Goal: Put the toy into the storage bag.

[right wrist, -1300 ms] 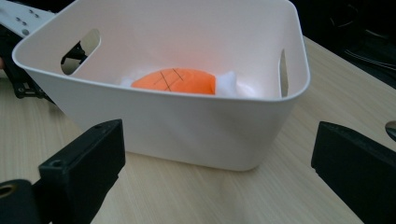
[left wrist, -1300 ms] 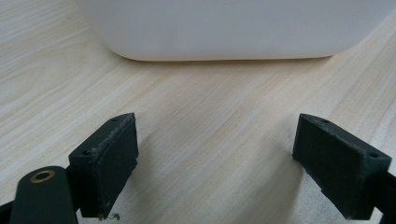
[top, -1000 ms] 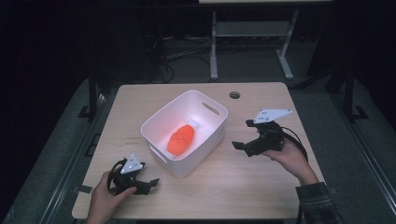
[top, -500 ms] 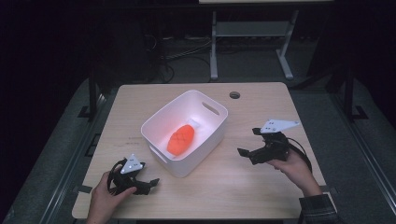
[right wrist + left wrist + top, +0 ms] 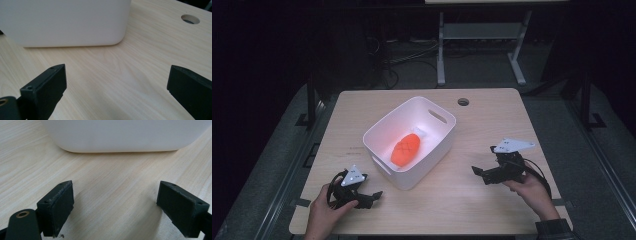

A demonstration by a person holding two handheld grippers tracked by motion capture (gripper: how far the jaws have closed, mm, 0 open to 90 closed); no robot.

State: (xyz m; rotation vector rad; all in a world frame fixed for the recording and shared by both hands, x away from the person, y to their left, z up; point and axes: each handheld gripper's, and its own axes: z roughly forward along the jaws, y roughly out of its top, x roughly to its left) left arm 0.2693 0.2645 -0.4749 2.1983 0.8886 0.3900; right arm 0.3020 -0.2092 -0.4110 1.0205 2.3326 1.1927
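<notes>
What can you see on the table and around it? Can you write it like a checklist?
Surface: wooden table, pale, with a round hole near the far edge.
Job's things: white tub near the middle; an orange object lies inside it.
Clutter: nothing seen.
Grippers: left gripper open, empty, near the table's front left corner; right gripper open, empty, right of the tub. Both point toward the tub.
Cables: a black cable loops by the right hand; more lie on the floor behind.
Surroundings: dark room, a metal stand beyond the table.
</notes>
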